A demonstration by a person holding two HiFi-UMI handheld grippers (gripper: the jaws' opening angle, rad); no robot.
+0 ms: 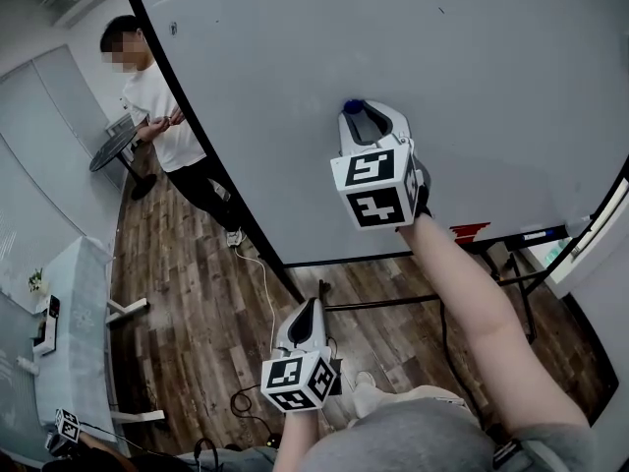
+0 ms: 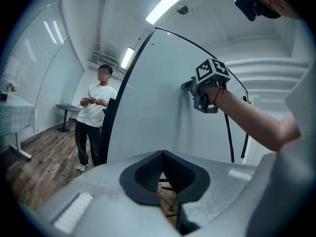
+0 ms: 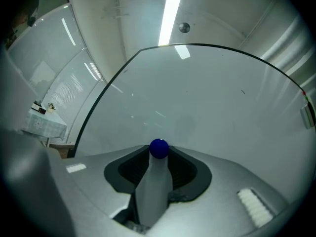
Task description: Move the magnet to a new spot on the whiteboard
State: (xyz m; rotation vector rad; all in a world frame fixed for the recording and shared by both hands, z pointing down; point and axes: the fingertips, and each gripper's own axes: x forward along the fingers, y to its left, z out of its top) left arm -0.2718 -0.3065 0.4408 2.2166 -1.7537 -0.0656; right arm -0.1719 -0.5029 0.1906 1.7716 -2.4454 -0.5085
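Observation:
A small round blue magnet [image 1: 351, 106] [image 3: 158, 148] sits between the tips of my right gripper [image 1: 356, 116] [image 3: 158, 153], which is shut on it. The gripper is raised and points at the big whiteboard [image 1: 442, 57] [image 3: 207, 98], with the magnet at or just off the board's surface; I cannot tell whether it touches. The left gripper view shows that right gripper [image 2: 187, 86] against the whiteboard [image 2: 148, 107] from the side. My left gripper [image 1: 307, 315] [image 2: 162, 156] hangs lower, in front of the board's bottom edge, with its jaws together and nothing in them.
A person [image 1: 162, 116] [image 2: 94, 112] stands left of the whiteboard beside a small round table [image 1: 110, 150]. The board's black stand [image 1: 491, 268] rests on the wooden floor, with a cable [image 1: 260, 278] nearby. A long white table [image 1: 74, 342] is at the lower left.

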